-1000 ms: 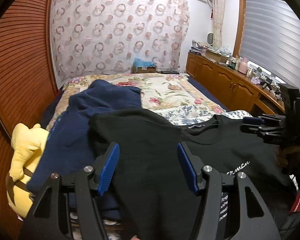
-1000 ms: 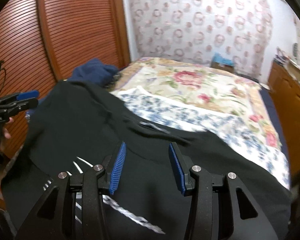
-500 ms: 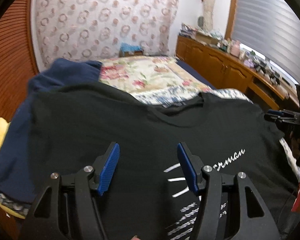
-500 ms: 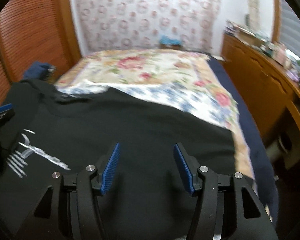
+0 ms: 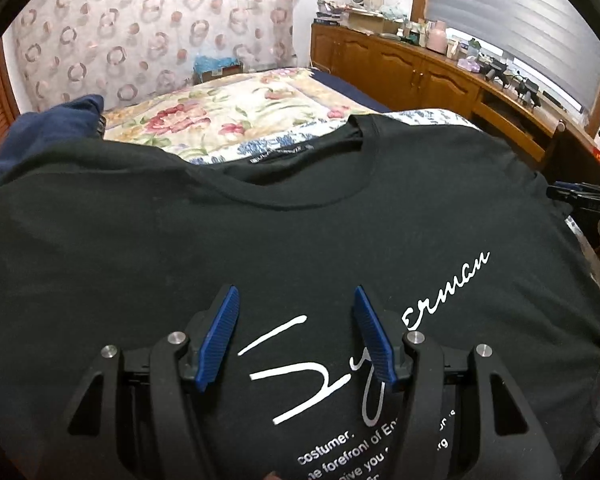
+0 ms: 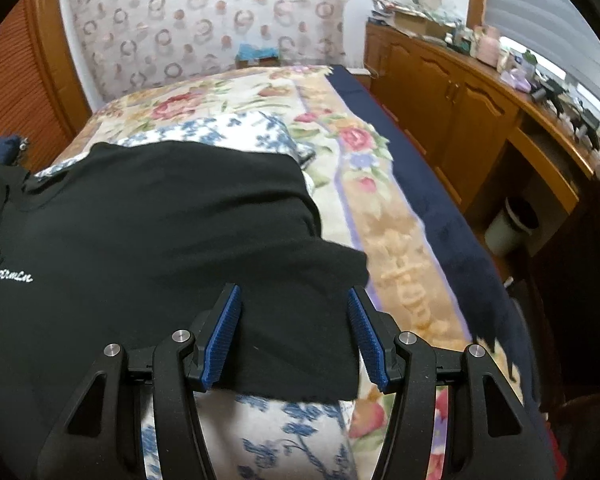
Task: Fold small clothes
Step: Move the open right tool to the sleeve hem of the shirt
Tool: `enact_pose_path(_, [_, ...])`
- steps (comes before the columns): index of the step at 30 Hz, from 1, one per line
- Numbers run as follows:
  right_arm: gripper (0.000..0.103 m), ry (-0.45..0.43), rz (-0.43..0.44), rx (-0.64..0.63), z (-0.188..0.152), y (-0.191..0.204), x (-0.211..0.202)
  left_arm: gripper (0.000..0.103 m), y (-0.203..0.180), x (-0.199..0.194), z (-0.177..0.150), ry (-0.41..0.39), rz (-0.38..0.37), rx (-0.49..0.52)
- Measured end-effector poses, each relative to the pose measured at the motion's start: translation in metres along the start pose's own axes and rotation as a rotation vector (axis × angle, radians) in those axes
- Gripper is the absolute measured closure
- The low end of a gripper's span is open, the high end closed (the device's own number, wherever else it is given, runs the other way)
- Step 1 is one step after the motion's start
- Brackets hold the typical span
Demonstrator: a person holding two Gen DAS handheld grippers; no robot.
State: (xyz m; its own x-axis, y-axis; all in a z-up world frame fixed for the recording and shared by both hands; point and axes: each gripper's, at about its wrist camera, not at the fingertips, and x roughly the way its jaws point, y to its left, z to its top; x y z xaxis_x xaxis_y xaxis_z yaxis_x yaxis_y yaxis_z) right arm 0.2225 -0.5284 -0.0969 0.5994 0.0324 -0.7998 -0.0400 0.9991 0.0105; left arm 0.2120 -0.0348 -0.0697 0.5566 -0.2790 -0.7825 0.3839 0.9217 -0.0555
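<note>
A black T-shirt (image 5: 260, 240) with white script print lies spread face up on the bed, collar (image 5: 300, 184) pointing away. My left gripper (image 5: 296, 300) hovers open over the chest print, with nothing pinched between its blue pads. In the right wrist view, the shirt's short sleeve (image 6: 308, 276) lies out to the right over the bedspread. My right gripper (image 6: 294, 294) stands open just above that sleeve, with the cloth below its fingers, not clamped. The right gripper (image 5: 580, 196) also shows at the left wrist view's far right edge, beside the shirt's shoulder.
A navy garment (image 5: 40, 128) lies at the shirt's left. Under the shirt are a blue-and-white floral cloth (image 6: 300, 432) and the flowered bedspread (image 5: 228, 112). A wooden cabinet (image 6: 460, 96) with clutter runs along the right wall, and a white bin (image 6: 508, 228) stands on the floor.
Both grippers have dropped closer to the shirt. The left one now sits over the chest print. The right one has swung right to the sleeve and its jaws have widened slightly.
</note>
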Motion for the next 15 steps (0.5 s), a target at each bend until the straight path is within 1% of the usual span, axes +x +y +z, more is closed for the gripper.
enact_pose_path(3, [0.046, 0.01, -0.005, 0.019, -0.003, -0.003, 0.001, 0.044, -0.001, 0.003, -0.002, 0.006, 0.005, 0.003])
enact_pose_path(5, [0.046, 0.01, 0.014, 0.04, -0.005, -0.007, 0.0, 0.044, -0.004, 0.003, -0.002, 0.004, 0.01, 0.016])
enact_pose_path(6, [0.046, 0.011, 0.021, 0.045, -0.004, -0.008, 0.001, 0.044, -0.005, 0.002, -0.002, 0.004, -0.003, 0.022])
enact_pose_path(7, [0.046, 0.015, 0.033, 0.051, -0.004, -0.009, 0.001, 0.042, -0.006, 0.003, -0.002, 0.006, -0.01, 0.032])
enact_pose_path(9, [0.046, 0.026, 0.056, 0.068, -0.003, -0.012, 0.003, 0.035, -0.009, 0.006, -0.001, 0.01, -0.017, 0.044])
enact_pose_path(10, [0.046, 0.033, 0.069, 0.084, -0.002, -0.015, 0.004, 0.028, -0.01, 0.007, -0.001, 0.015, -0.026, 0.05])
enact_pose_path(11, [0.046, 0.035, 0.077, 0.092, -0.002, -0.016, 0.004, 0.025, -0.012, 0.008, 0.0, 0.019, -0.027, 0.058])
enact_pose_path(15, [0.046, 0.033, 0.101, 0.121, -0.004, -0.018, 0.006, 0.02, -0.013, 0.009, 0.001, 0.024, -0.025, 0.062])
